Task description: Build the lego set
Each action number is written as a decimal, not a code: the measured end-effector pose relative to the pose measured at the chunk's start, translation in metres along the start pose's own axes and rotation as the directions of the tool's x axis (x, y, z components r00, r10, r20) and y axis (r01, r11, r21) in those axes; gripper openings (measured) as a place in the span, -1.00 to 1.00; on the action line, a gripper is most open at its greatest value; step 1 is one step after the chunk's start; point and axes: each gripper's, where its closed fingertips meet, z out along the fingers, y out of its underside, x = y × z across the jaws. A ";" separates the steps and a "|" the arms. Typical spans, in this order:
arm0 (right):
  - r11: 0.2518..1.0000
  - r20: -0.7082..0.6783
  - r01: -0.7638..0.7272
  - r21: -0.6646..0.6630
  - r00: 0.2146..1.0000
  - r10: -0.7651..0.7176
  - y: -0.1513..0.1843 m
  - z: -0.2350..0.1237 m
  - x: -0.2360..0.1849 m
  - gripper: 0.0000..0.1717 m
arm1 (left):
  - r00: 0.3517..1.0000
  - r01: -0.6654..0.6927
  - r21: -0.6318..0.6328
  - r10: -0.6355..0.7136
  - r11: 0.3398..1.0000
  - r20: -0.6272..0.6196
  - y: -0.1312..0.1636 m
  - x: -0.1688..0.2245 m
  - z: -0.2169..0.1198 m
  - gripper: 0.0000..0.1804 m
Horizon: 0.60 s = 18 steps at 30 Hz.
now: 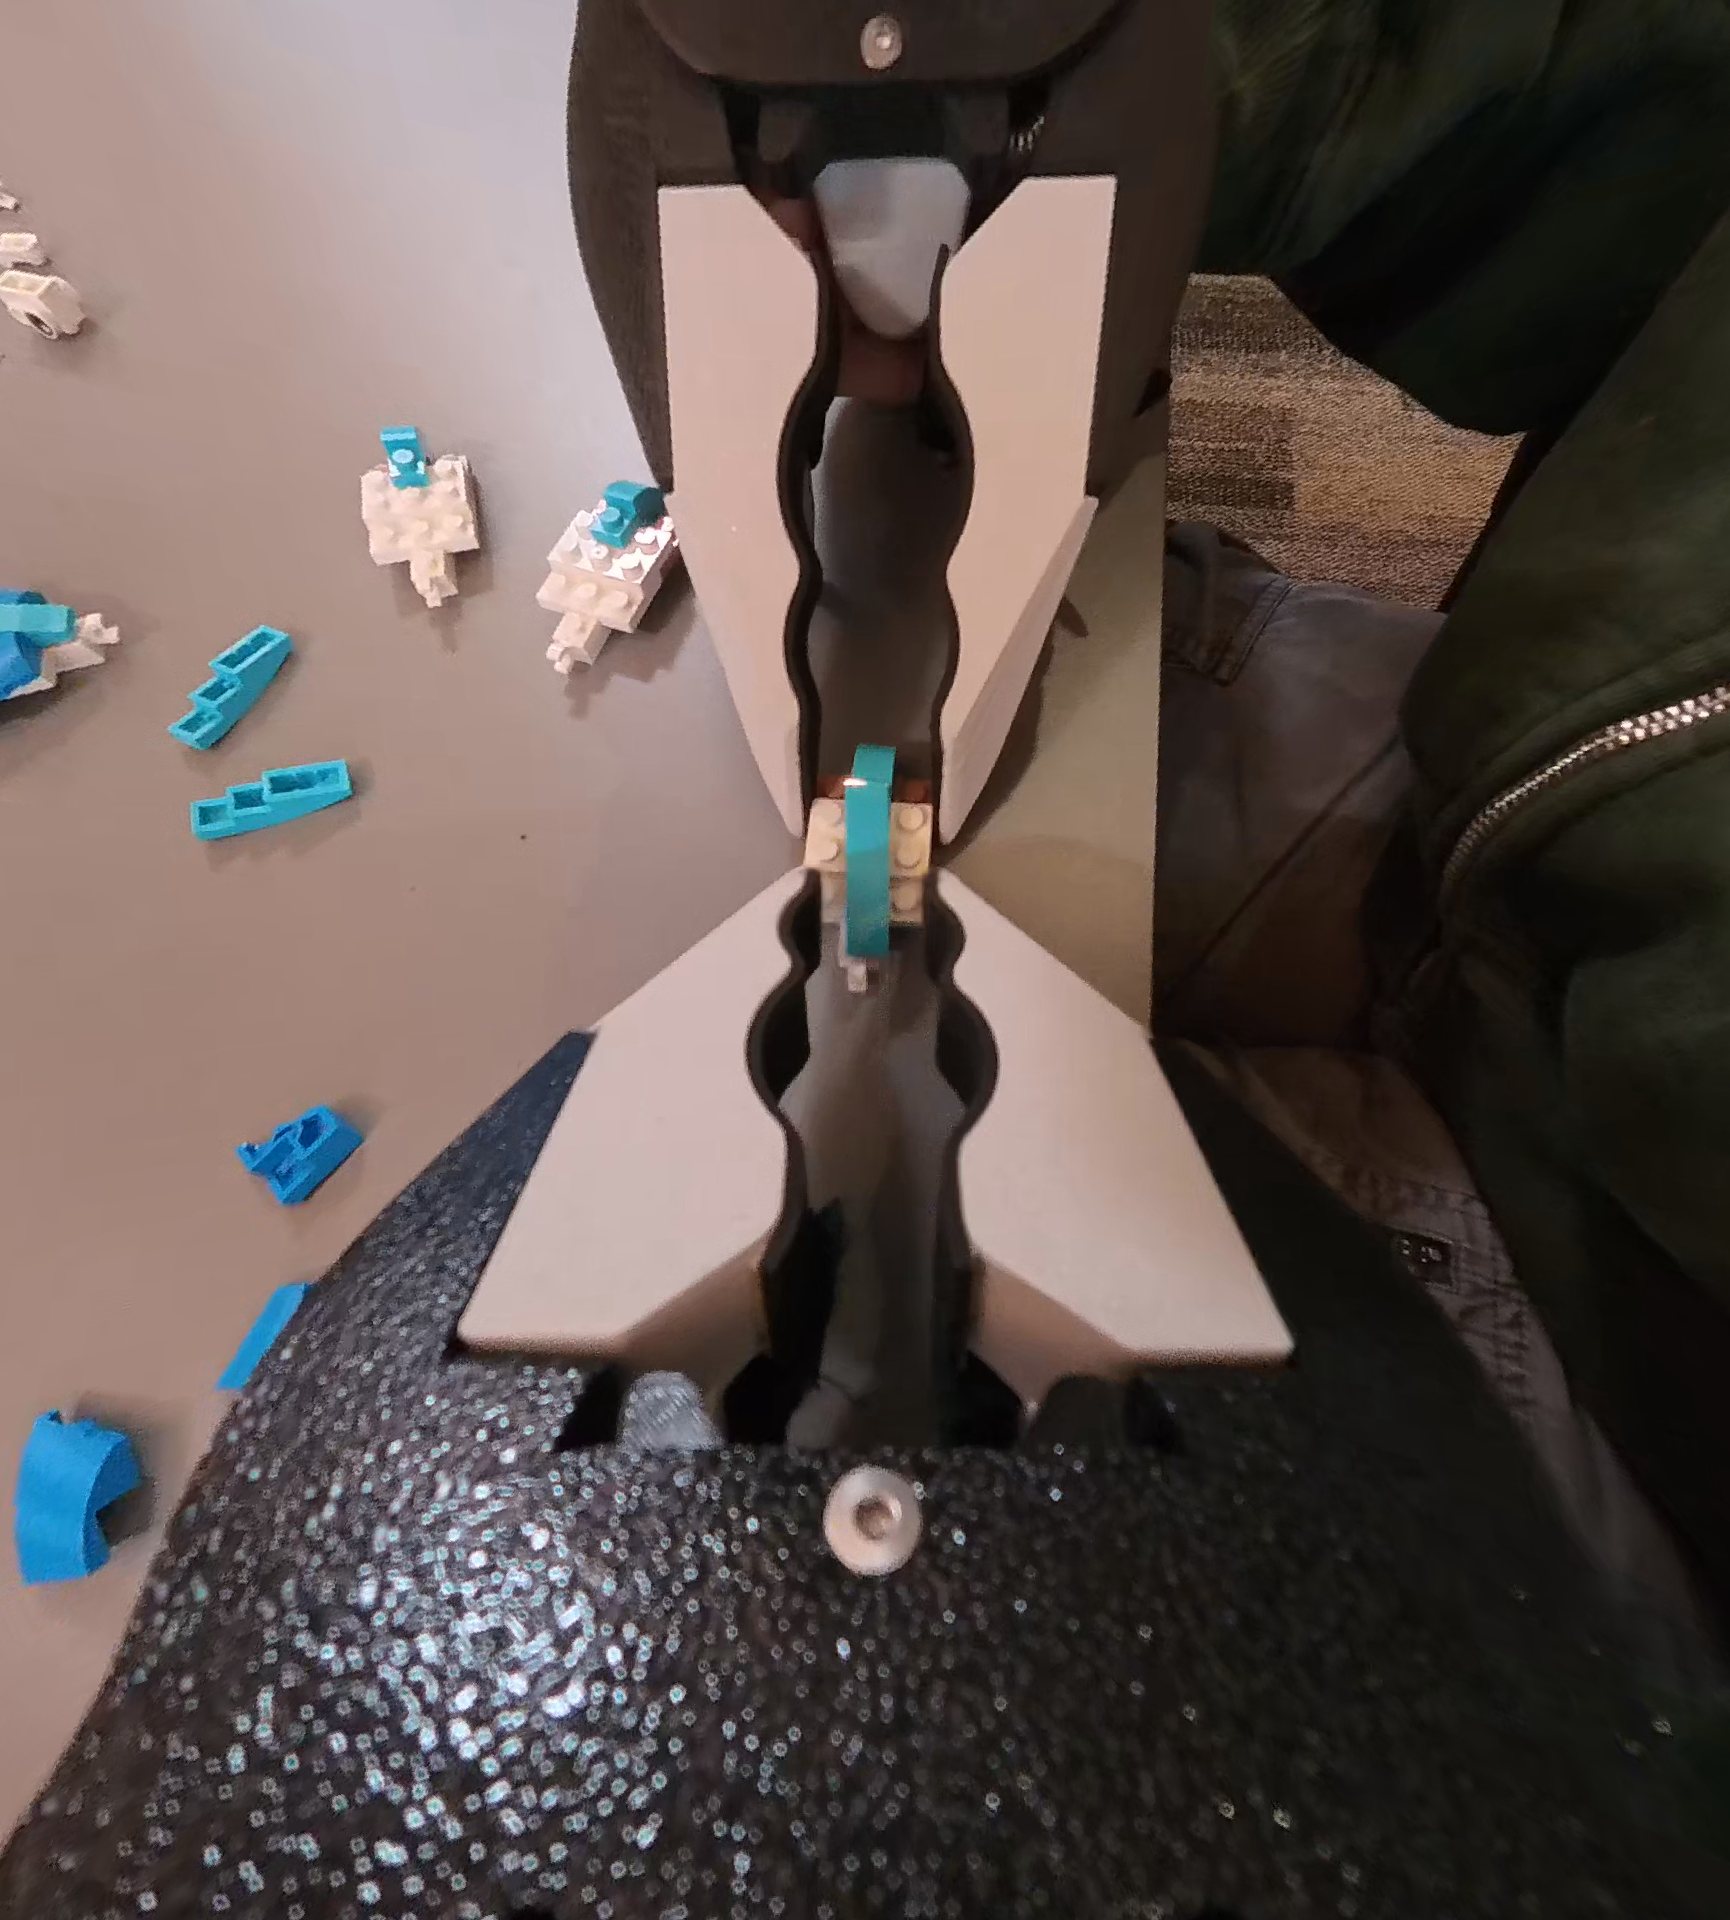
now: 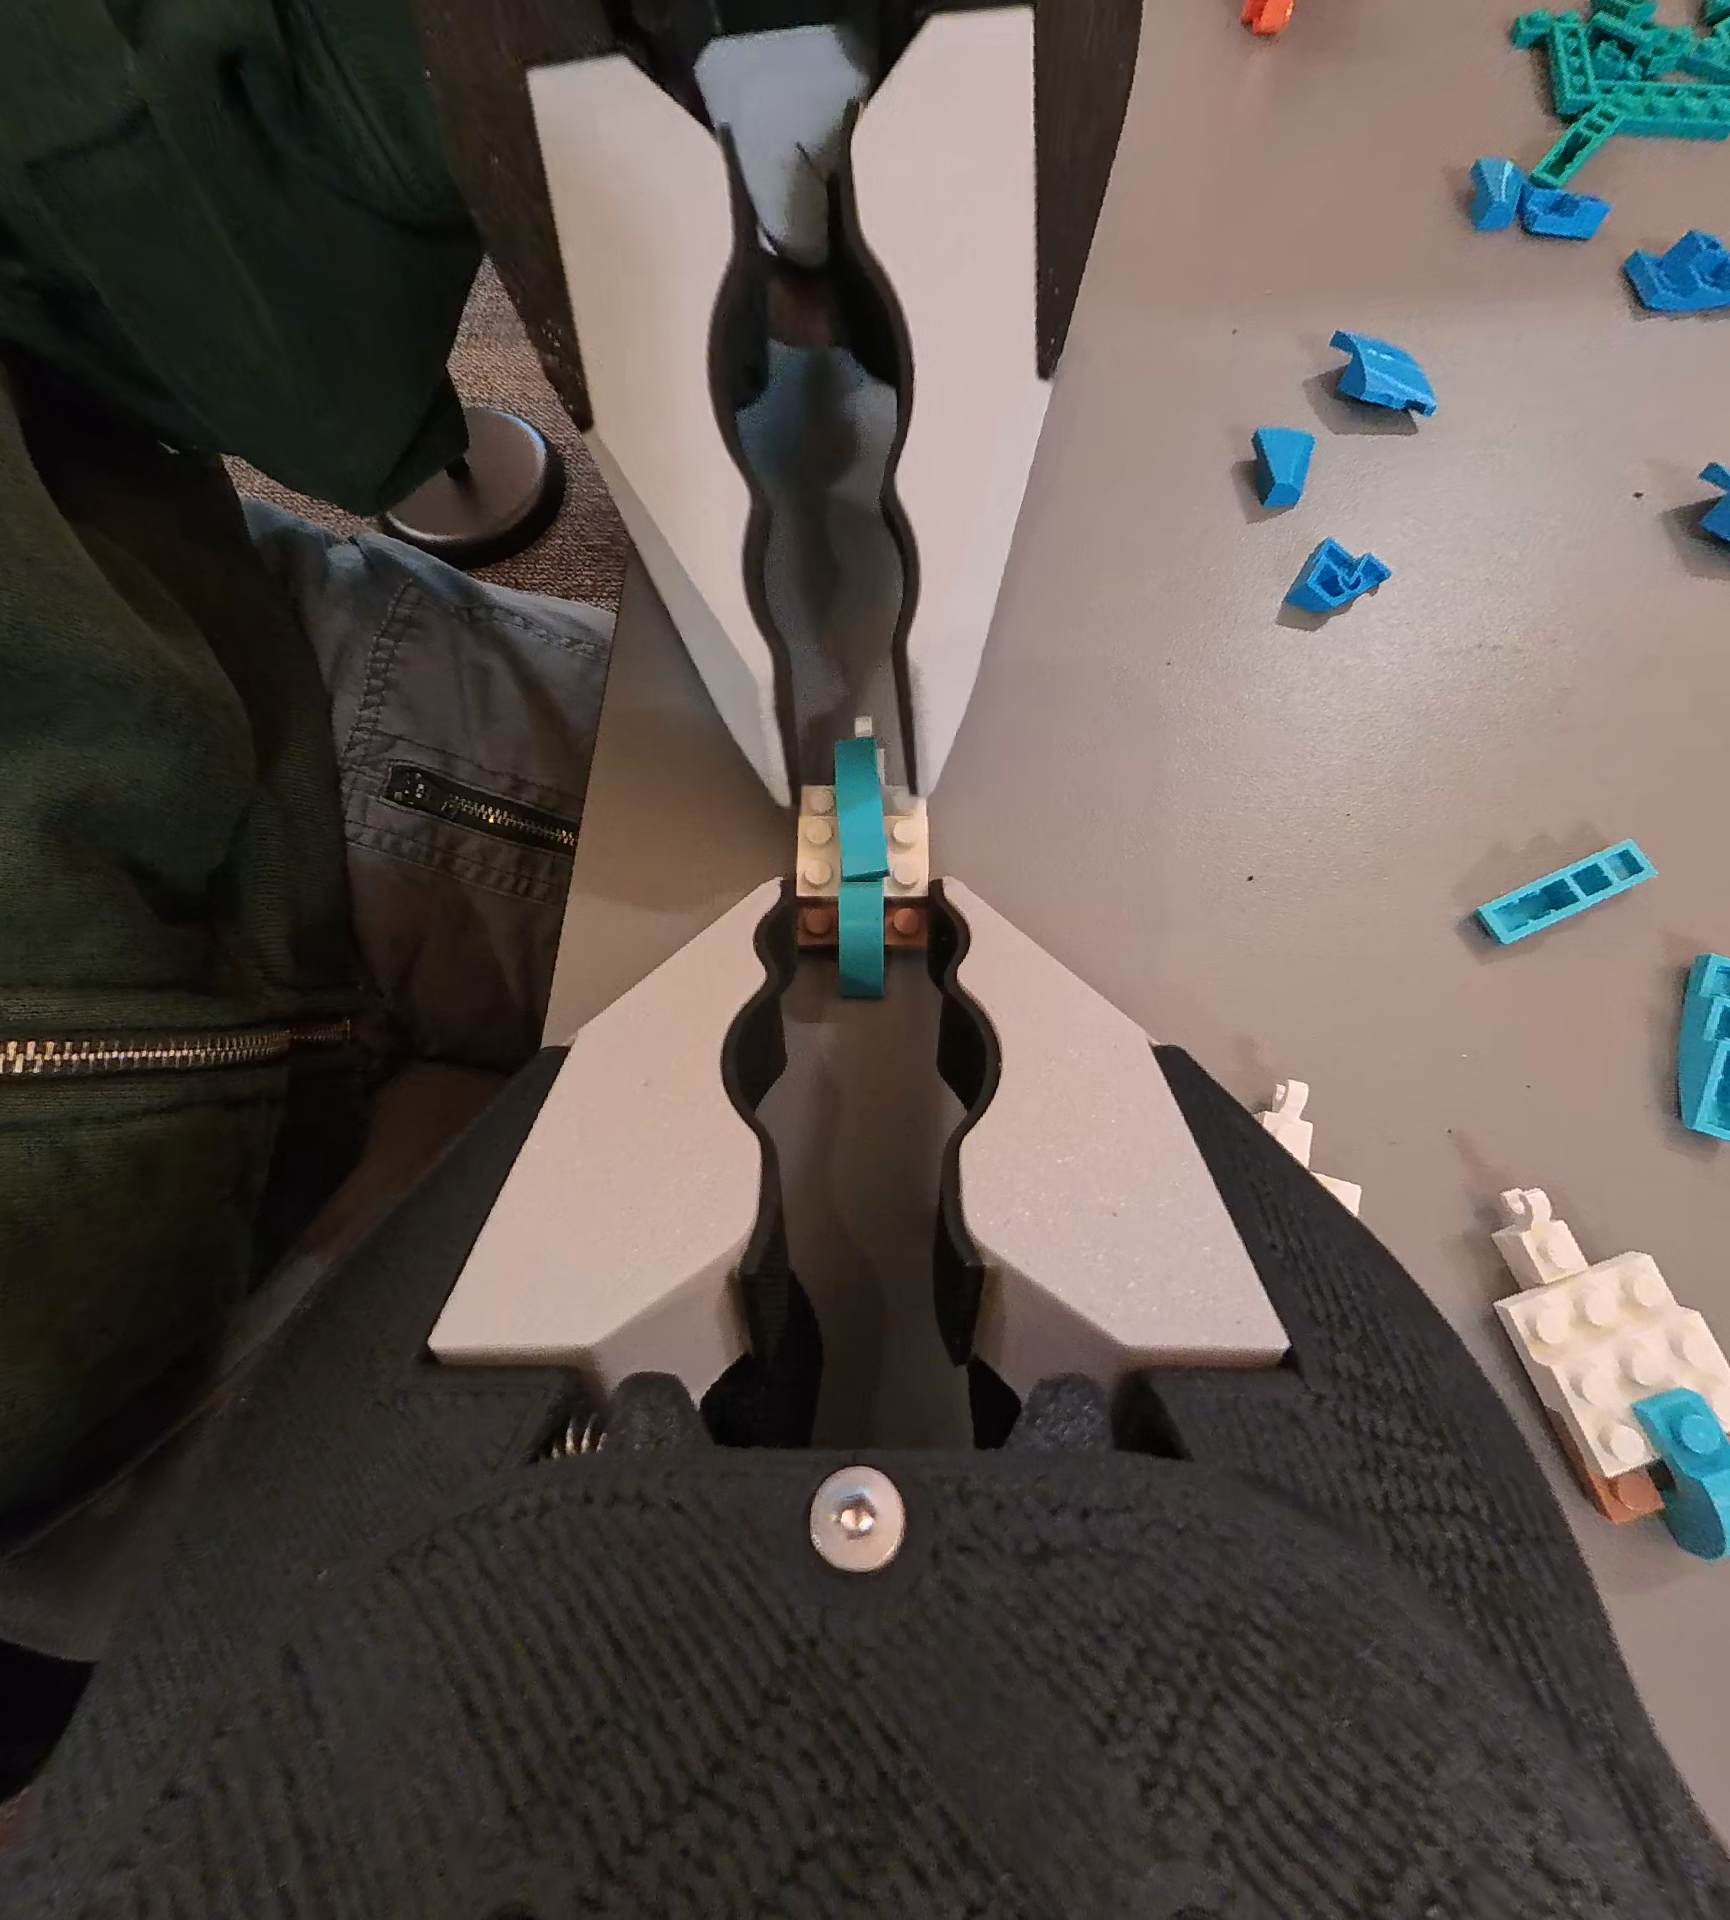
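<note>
My left gripper (image 1: 866, 883) and right gripper (image 2: 863, 904) both clamped on one white-and-teal brick assembly (image 1: 869, 847), loose blue bricks (image 2: 1380, 379) on the grey table (image 1: 425, 312)

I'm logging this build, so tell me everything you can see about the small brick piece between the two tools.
The small brick assembly is white studded plates with a brown studded plate at one end and smooth teal curved pieces running down its middle; a thin white stub sticks out of the far end. It looks like glossy plastic. It is lifted near the grey table's edge, gripped from opposite ends: the right tool closes on the brown end, the left tool on the white end.
</note>
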 end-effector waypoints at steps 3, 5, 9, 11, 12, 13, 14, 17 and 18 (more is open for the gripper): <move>1.000 0.004 -0.007 0.001 1.000 0.007 0.000 0.000 0.000 -0.71 | 1.000 0.003 0.017 -0.004 1.000 0.018 -0.002 -0.001 -0.007 -0.69; 1.000 0.001 -0.020 0.003 1.000 0.020 0.000 -0.001 0.002 -0.72 | 0.999 -0.021 0.047 0.019 0.999 0.051 -0.006 0.001 -0.012 -0.57; 0.997 0.009 -0.072 0.011 0.997 0.072 0.000 -0.003 0.005 -0.72 | 0.941 -0.256 -0.031 0.257 0.966 0.220 -0.007 0.001 -0.011 -0.33; 0.995 0.018 -0.099 0.026 0.995 0.099 -0.001 -0.005 0.006 -0.72 | 0.853 -0.407 -0.102 0.418 0.908 0.314 -0.011 -0.001 -0.009 -0.31; 0.993 0.025 -0.113 0.035 0.993 0.113 -0.002 -0.006 0.006 -0.72 | 0.796 -0.473 -0.150 0.494 0.868 0.350 -0.012 -0.003 -0.008 -0.35; 0.991 0.031 -0.127 0.045 0.992 0.126 -0.003 -0.007 0.006 -0.72 | 0.741 -0.524 -0.189 0.555 0.830 0.378 -0.013 -0.005 -0.007 -0.38; 0.989 0.038 -0.138 0.058 0.990 0.136 -0.005 -0.009 0.006 -0.72 | 0.699 -0.561 -0.219 0.599 0.798 0.392 -0.013 -0.006 -0.005 -0.42; 0.981 0.065 -0.164 0.100 0.985 0.158 -0.012 -0.014 0.005 -0.72 | 0.621 -0.622 -0.243 0.658 0.744 0.425 -0.019 -0.004 0.001 -0.43; 0.979 0.075 -0.172 0.113 0.984 0.164 -0.015 -0.016 0.005 -0.72 | 0.606 -0.632 -0.250 0.668 0.734 0.431 -0.021 -0.004 0.003 -0.42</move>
